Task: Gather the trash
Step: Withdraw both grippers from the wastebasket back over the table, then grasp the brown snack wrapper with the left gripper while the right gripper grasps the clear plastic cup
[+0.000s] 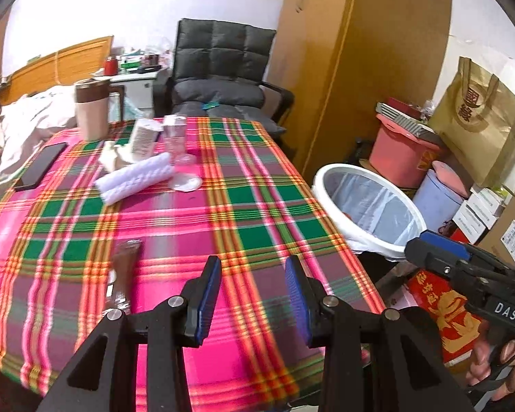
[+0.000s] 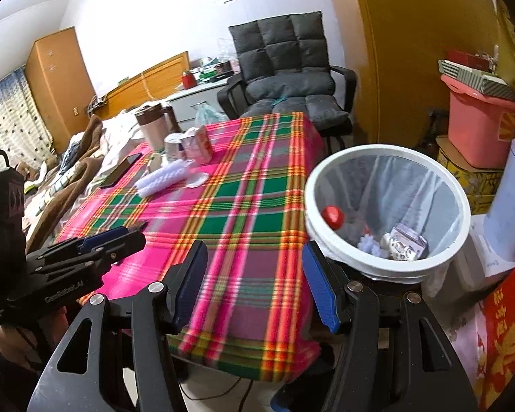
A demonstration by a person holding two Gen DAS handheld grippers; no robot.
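Plaid cloth in pink, green and orange covers a table (image 1: 257, 178) that fills both wrist views; the pictures are blurred near the front edge. Black left gripper with blue pads (image 1: 253, 300) hangs over the near part of the cloth with its jaws apart and nothing between them; black right gripper with blue pads (image 2: 255, 283) hangs over the table's near right corner, its jaws likewise spread and empty, the right pad lying in front of the bin's rim. Just off the table's right edge stands a round white waste bin lined with a thin clear bag (image 2: 388, 264); inside it lie a red bottle cap (image 2: 332, 217), a small printed carton (image 2: 407, 242) and some pale crumpled scraps. On the cloth near the left gripper lies a brown flat wrapper (image 1: 125, 274), too smeared to read. At the far left of the table sit a white ribbed plastic roll (image 1: 135, 178), a clear round plastic lid (image 1: 186, 182), a black phone (image 1: 41, 166), a beige jug with a brown lid (image 1: 92, 108) and a pink drink carton (image 2: 199, 146). Behind the table stands a grey quilted chair (image 1: 219, 68); to the right are a pink plastic tub (image 1: 401, 158) and a gold paper bag (image 1: 480, 120).
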